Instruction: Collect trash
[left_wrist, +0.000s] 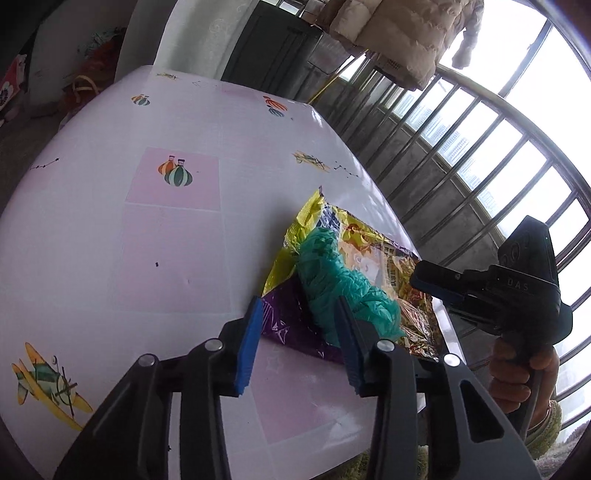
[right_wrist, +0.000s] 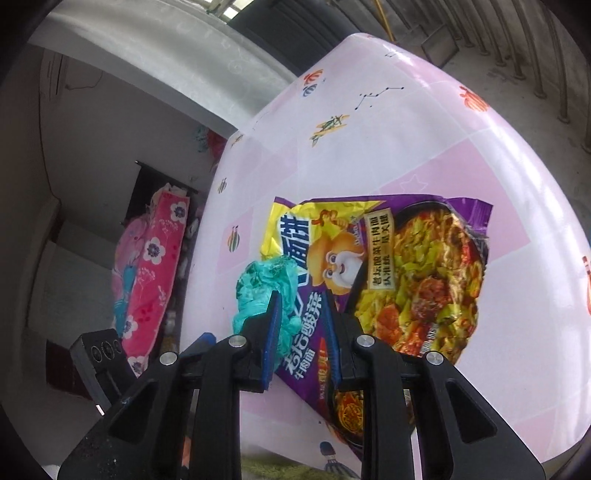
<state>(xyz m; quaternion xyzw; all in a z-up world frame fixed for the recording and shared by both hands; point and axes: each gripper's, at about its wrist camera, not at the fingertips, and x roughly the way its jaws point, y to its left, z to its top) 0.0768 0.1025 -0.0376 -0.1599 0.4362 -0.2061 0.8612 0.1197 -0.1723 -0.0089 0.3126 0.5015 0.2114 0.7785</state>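
Observation:
A purple and yellow instant-noodle wrapper (left_wrist: 369, 240) (right_wrist: 417, 266) lies flat on the pink and white tablecloth (left_wrist: 166, 240) (right_wrist: 443, 129), near the table's corner. A crumpled teal plastic bag (left_wrist: 332, 273) (right_wrist: 262, 284) rests on its purple end. My left gripper (left_wrist: 298, 301) is open, its blue pads astride the wrapper's purple corner and the bag. My right gripper (right_wrist: 302, 295) (left_wrist: 417, 275) comes from the opposite side. It is open too, narrower, with a fold of the bag against one pad and the wrapper beneath. A hand (left_wrist: 517, 373) holds its handle.
The table edge runs close behind the wrapper, with barred windows (left_wrist: 461, 147) beyond. A padded coat (left_wrist: 406, 33) hangs above. A pink flowered quilt (right_wrist: 147, 266) lies past the table's other side. The left gripper's black housing (right_wrist: 96, 350) shows low at the left.

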